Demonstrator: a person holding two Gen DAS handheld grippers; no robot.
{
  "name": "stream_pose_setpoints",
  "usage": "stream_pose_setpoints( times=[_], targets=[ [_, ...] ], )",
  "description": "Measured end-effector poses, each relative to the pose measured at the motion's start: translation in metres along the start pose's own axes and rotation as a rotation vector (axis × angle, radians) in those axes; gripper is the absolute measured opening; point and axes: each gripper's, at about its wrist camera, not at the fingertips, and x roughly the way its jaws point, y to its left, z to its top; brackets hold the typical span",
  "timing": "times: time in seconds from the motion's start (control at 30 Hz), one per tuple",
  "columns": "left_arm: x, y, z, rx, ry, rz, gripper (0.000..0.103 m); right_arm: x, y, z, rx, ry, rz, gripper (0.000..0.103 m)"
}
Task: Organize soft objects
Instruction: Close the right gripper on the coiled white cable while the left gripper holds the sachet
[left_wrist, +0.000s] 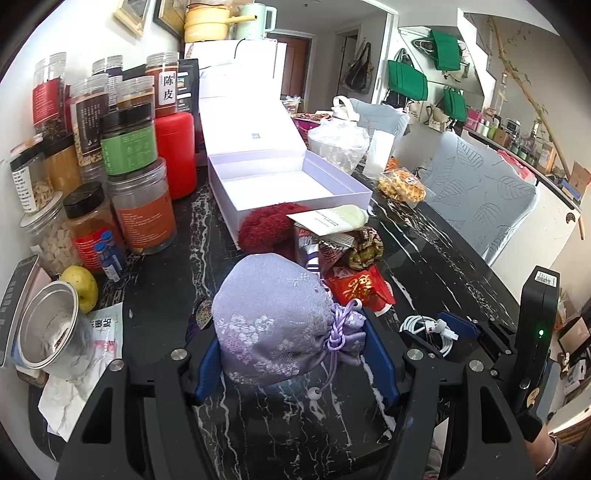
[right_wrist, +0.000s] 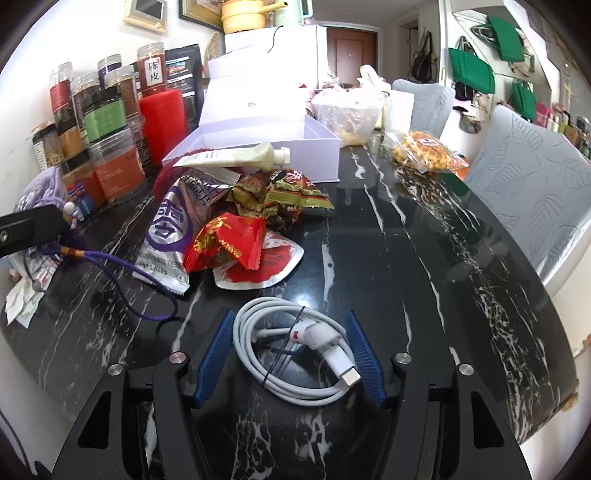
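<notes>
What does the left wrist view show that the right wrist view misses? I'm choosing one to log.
Only the left wrist view: the whole lavender pouch pressed between the left hand-held gripper, a yellow apple, an open tin.
Only the right wrist view: the whole coiled white cable between the right hand-held gripper, pads not clearly pressing.
Both: the open white box, red snack packet, jars.

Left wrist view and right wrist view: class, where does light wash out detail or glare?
Left wrist view: the white box lid is blown out to plain white. Right wrist view: a small bright glint sits on the dark marble table just beyond the coiled cable.
</notes>
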Motion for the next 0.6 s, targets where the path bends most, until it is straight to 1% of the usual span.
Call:
stream_pose_setpoints(
  times=[0.03,0.1,0.13,0.23,0.27,0.3,0.4,0.5,0.53,0.57,0.6],
  targets=[
    [0.000,-0.001,0.000,0.001,0.000,-0.004,0.066,0.000,-0.001,-0.002,0.005,-0.003,0.003,0.069],
    [0.001,-0.003,-0.001,0.003,0.004,-0.008,0.066,0.000,-0.003,-0.006,0.013,0.001,0.008,0.084],
    [0.002,-0.003,-0.002,0.003,0.006,-0.008,0.066,0.000,-0.004,-0.008,0.016,0.003,0.008,0.087],
    [0.003,-0.003,-0.004,0.000,0.013,-0.009,0.066,0.000,-0.009,-0.013,0.032,0.007,0.021,0.089],
    [0.004,-0.002,-0.005,-0.002,0.016,-0.009,0.066,0.000,-0.010,-0.014,0.030,0.001,0.016,0.092],
    [0.004,-0.002,-0.005,-0.004,0.018,-0.009,0.066,0.000,-0.010,-0.015,0.026,0.003,0.009,0.098],
    [0.006,-0.001,-0.007,-0.009,0.024,-0.010,0.066,0.002,-0.011,-0.015,0.007,0.009,0.005,0.099],
    [0.008,-0.001,-0.009,-0.012,0.029,-0.014,0.066,0.004,-0.008,-0.013,0.004,0.014,0.020,0.100],
    [0.009,-0.001,-0.009,-0.013,0.030,-0.014,0.066,0.006,-0.005,-0.013,-0.010,0.018,0.010,0.100],
    [0.010,-0.001,-0.009,-0.012,0.032,-0.010,0.067,0.009,0.001,-0.013,-0.053,0.022,-0.020,0.099],
    [0.010,-0.001,-0.009,-0.010,0.033,-0.005,0.067,0.009,0.003,-0.013,-0.059,0.018,-0.002,0.099]
  ],
)
